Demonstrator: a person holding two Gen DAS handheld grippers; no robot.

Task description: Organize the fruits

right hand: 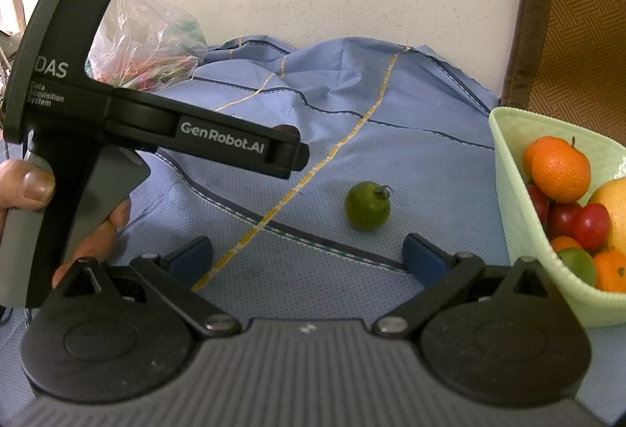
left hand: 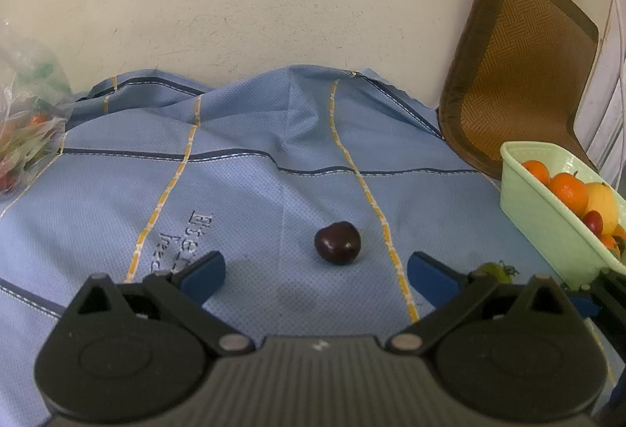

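The left gripper [left hand: 316,272] hangs low over the blue cloth [left hand: 242,192] with its blue pads spread wide and nothing between them; just ahead of the gap, slightly right of centre, lies a dark cherry [left hand: 337,242], so the wide spread looks meant to let the fingers pass either side of it. The right gripper [right hand: 307,254] is likewise wide apart and empty, and a green tomato [right hand: 367,206] sits just beyond its fingertips, a little right of centre, apart from both pads. To the right of each gripper stands the pale green basket [right hand: 508,168], already holding oranges, red tomatoes and a yellowish fruit, probably set near so each piece has a short way to go. To the left of the right gripper a hand [right hand: 23,192] grips the handle of the left one. Farther off on the left, a crumpled plastic bag [right hand: 148,43] lies against the wall; its contents are too blurred to name.
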